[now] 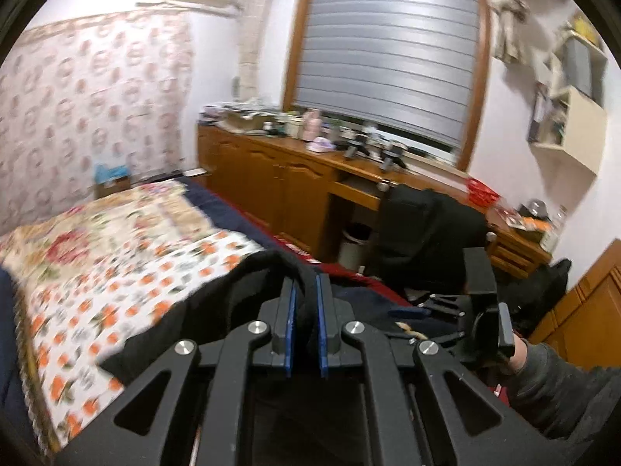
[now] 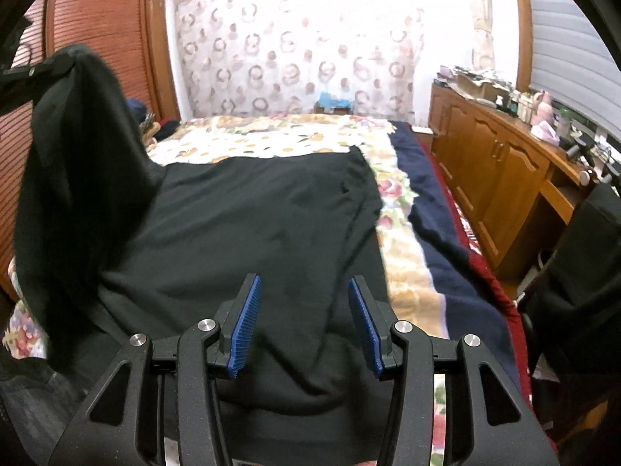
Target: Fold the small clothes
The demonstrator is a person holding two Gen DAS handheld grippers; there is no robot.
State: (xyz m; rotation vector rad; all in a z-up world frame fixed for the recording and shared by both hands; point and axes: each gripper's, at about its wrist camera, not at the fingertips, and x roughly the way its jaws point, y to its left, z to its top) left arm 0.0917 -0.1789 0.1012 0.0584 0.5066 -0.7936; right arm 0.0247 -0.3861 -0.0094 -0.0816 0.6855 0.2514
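- Left gripper (image 1: 306, 310): nearest the left wrist view; its blue pads are pinched on a fold of black cloth, which is seen bunched between them and draped over the fingertips.
- Right gripper (image 2: 303, 320): nearest the right wrist view; its blue-padded fingers (image 2: 244, 326) are spread, with cloth lying below and between them; no pressing of the pads on the cloth is shown.
- Black garment (image 2: 248, 225): spread over most of the near part of the bed, its far hem lying across the flowered cover; one corner (image 2: 73, 89) is lifted high at the left of the right wrist view, where it is held up by the other gripper, and the cloth hangs from there in a long slack fold.
- Handling, as judged: the cloth is taken to be soft, limp and light, with no stiffness; sagging and creasing are to be expected wherever it is unsupported. Little risk of slipping is judged against the ribbed pads, and none of breakage.
- Hold points, as judged: edges and corners are preferred, a thin pinch of hem being enough; the near edge below the spread fingers is the likely second hold.
- Bed (image 1: 116, 272): covered with flowered sheets, a dark blue blanket (image 2: 446, 233) along its right side.
- Wooden cabinets (image 1: 271, 178): set beyond the bed, under a shuttered window (image 1: 388, 50).
- A sleeve (image 1: 562, 388) is seen at lower right of the left wrist view.
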